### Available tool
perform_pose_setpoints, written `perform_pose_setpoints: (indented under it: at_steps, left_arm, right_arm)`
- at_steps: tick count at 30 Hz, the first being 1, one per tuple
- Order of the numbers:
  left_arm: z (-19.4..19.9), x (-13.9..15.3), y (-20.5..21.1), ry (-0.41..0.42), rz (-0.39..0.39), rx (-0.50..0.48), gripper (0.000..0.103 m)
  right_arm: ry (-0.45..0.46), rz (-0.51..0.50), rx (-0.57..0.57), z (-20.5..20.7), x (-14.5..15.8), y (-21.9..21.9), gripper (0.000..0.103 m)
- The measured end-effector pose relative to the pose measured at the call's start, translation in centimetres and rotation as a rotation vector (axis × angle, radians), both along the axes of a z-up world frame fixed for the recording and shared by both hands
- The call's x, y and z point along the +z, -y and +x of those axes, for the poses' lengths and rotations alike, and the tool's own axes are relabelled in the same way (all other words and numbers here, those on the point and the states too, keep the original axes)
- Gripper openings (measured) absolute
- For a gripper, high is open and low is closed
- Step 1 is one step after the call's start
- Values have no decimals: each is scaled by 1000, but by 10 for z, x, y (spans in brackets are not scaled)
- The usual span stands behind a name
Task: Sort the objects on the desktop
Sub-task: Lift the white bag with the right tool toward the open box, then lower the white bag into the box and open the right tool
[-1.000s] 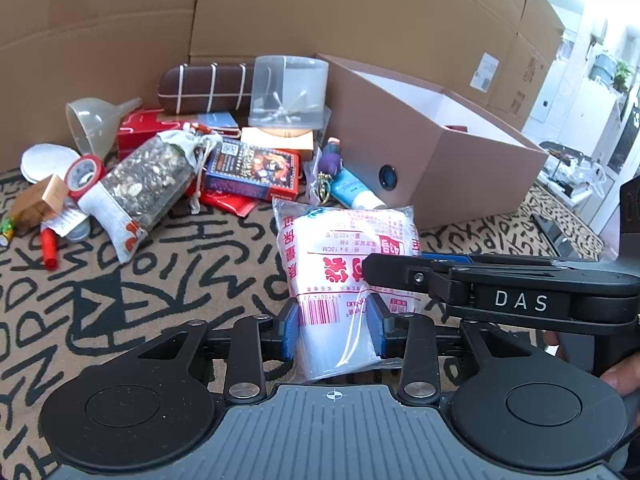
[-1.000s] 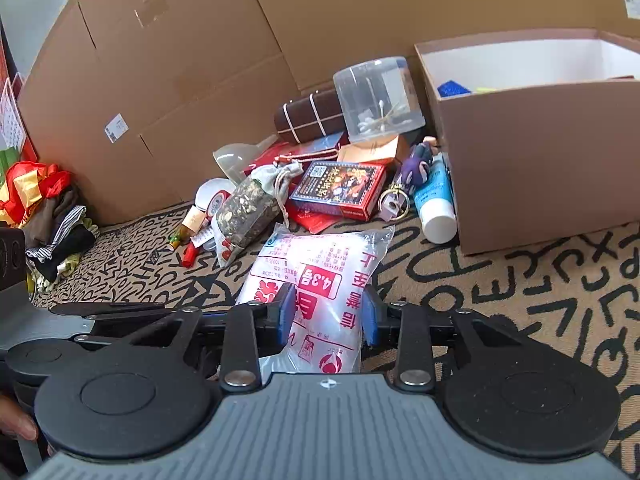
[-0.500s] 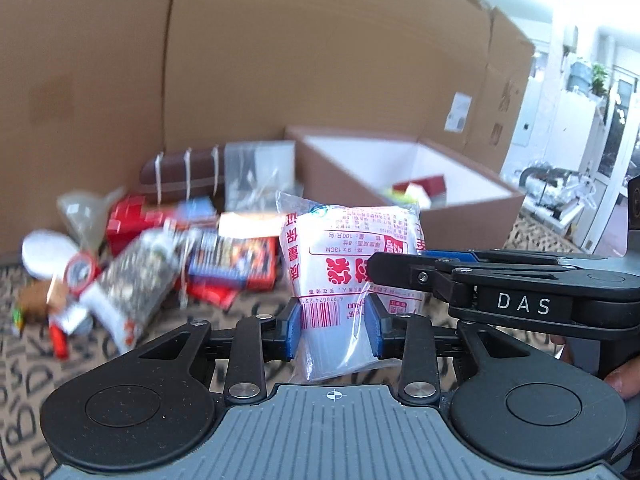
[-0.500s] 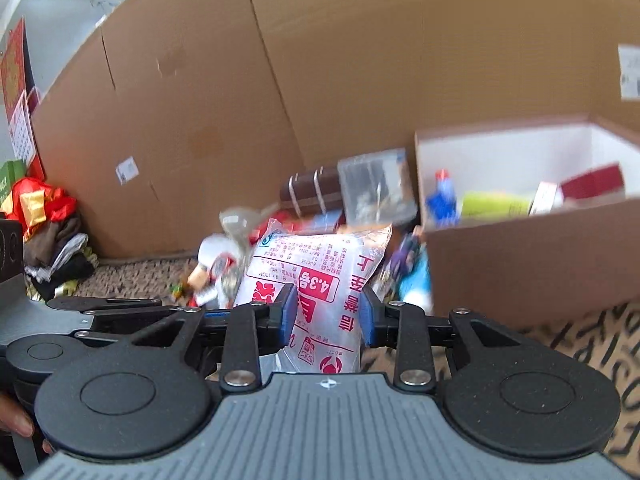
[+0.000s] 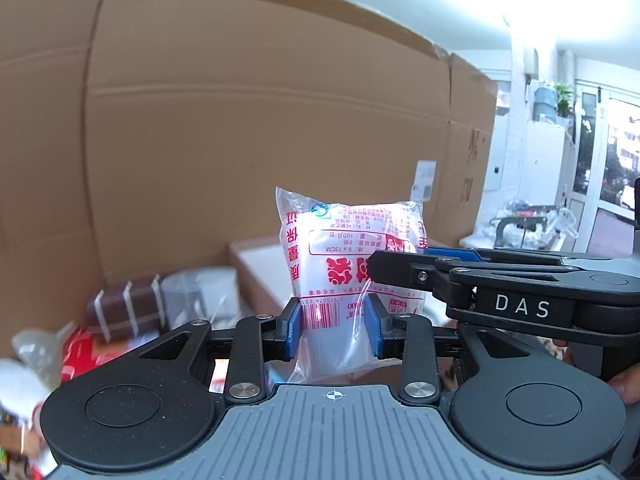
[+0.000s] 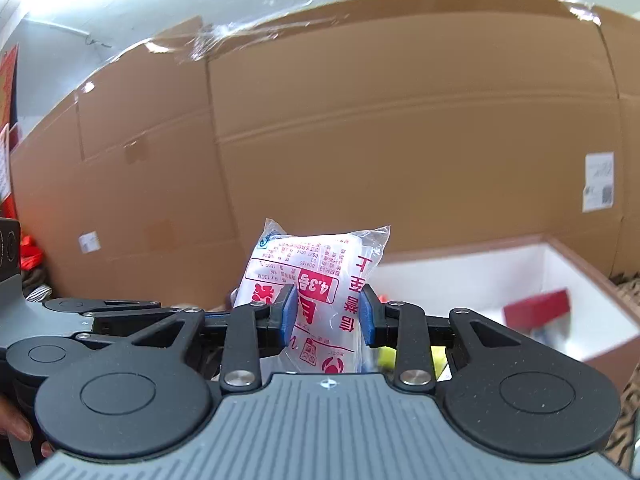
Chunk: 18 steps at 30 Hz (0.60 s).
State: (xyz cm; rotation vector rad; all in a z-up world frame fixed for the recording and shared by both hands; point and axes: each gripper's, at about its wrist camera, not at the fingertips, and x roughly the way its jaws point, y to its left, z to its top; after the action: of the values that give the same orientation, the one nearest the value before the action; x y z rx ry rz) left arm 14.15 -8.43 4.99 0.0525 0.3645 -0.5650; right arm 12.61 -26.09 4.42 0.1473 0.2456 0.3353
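Left tool (image 5: pixel 333 330): I've got both blue pads pinching the lower end of the plastic packet (image 5: pixel 352 264), near its barcode.
Right tool (image 6: pixel 327 320): pinching the same packet (image 6: pixel 316 292) from the other side, pads pressed into its lower half.
Packet: up in the air between my two tools, clear of the counter, long axis standing upright, sealed top edge uppermost.
Open box (image 6: pixel 576 316): brown outside, white inside; in the right wrist view it sits ahead and off to the right, lower than the packet, with a red item (image 6: pixel 536 310) already in it.
Box from the left (image 5: pixel 256 264): its rim shows just behind and left of the packet.
Key relation: I judge the box mouth lies forward and below, and my right tool is the nearer one.
Clutter (image 5: pixel 128 312): blurred pile low on the left, well away from the packet.
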Motion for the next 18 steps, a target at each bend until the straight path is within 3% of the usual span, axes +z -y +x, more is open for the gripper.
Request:
perform_pose_setpoints:
  at_steps: [9, 18]
  left_arm:
    - [46, 10, 46, 53, 4, -41, 32]
    - [91, -14, 69, -15, 21, -37, 32]
  right_arm:
    - [38, -15, -62, 41, 6, 31, 37]
    - [-33, -7, -72, 85, -17, 51, 37]
